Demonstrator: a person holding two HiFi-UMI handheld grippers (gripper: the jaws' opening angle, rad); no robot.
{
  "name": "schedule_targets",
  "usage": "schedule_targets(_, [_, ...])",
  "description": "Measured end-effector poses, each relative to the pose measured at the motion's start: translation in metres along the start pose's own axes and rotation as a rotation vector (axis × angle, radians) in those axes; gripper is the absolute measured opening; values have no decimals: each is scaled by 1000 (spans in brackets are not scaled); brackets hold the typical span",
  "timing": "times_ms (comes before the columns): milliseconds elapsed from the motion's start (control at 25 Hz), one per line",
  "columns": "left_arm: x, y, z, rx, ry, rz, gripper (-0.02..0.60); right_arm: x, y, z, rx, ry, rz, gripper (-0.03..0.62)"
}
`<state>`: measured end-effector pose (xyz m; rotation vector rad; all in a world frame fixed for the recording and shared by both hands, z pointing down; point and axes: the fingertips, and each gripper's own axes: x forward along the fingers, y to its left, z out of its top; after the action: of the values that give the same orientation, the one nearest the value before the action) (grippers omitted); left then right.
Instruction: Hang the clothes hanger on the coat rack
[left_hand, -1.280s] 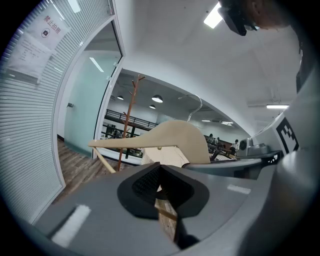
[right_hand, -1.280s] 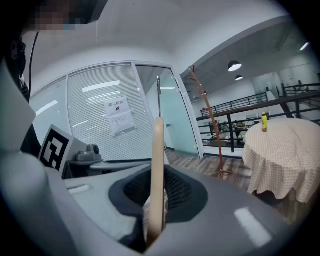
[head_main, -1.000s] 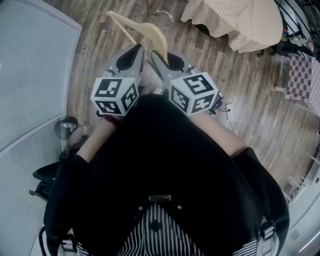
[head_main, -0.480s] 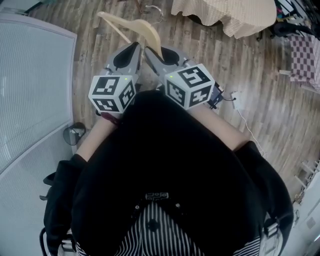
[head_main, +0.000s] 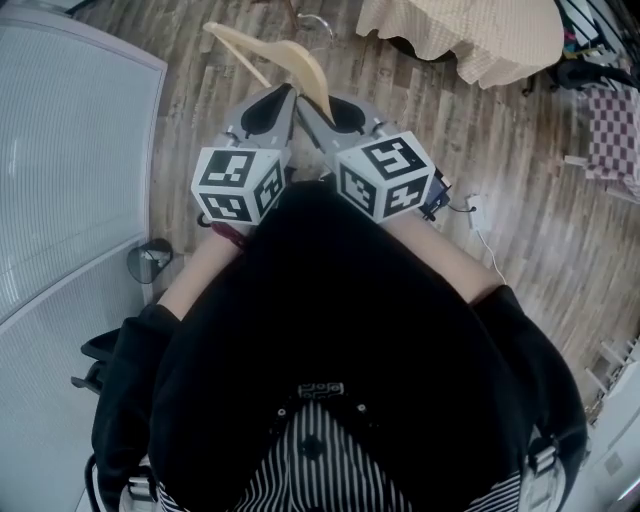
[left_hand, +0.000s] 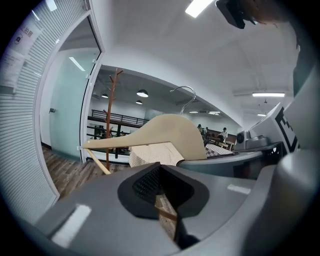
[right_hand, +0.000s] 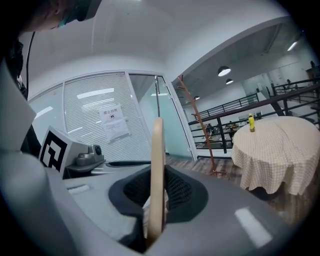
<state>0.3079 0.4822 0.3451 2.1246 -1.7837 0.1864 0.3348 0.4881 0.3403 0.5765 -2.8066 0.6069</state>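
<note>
- Not much has moved since a second ago: both grippers have slid a little way over the wood floor (head_main: 430, 110), side by side, and the hanger (head_main: 300, 62) went with them.
- The right gripper (right_hand: 156, 194) is clamped on the hanger's thick wood part, which shows edge-on between its pads.
- The left gripper (left_hand: 161, 196) has its jaws pulled close, with only a thin slit. A brown strip shows in the slit. I cannot tell if it is the hanger's thin bar or just floor.
- The hanger sticks out far and to the left of the grippers. Its metal hook (left_hand: 184, 96) points up.
- The coat rack (right_hand: 199, 125) stands far off, well apart from the hanger.
- I think the hanger is light and stiff. Its wood looks smooth, so it could slip or swing. The thick part near the hook seems the best place to hold, with the hook left free.
- A paper sheet (right_hand: 114, 122) is on the glass wall (right_hand: 90, 110), but its writing is too small to read.
- The marker cubes (head_main: 238, 182) show only black and white squares. I see no brand name.
</note>
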Motion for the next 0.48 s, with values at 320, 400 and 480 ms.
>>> schedule_targets(320, [-1,5,-9,-52,-14,11,2,0,-1,-11,21,16,8,55])
schedule_targets(400, [6,4,-11,-50,-9,-12,2,2,-4,-12,9,25,-1,55])
schedule_targets(480, [14,3,-12,-53,-3,-37,2,4,-8,-12,4,25,-15,55])
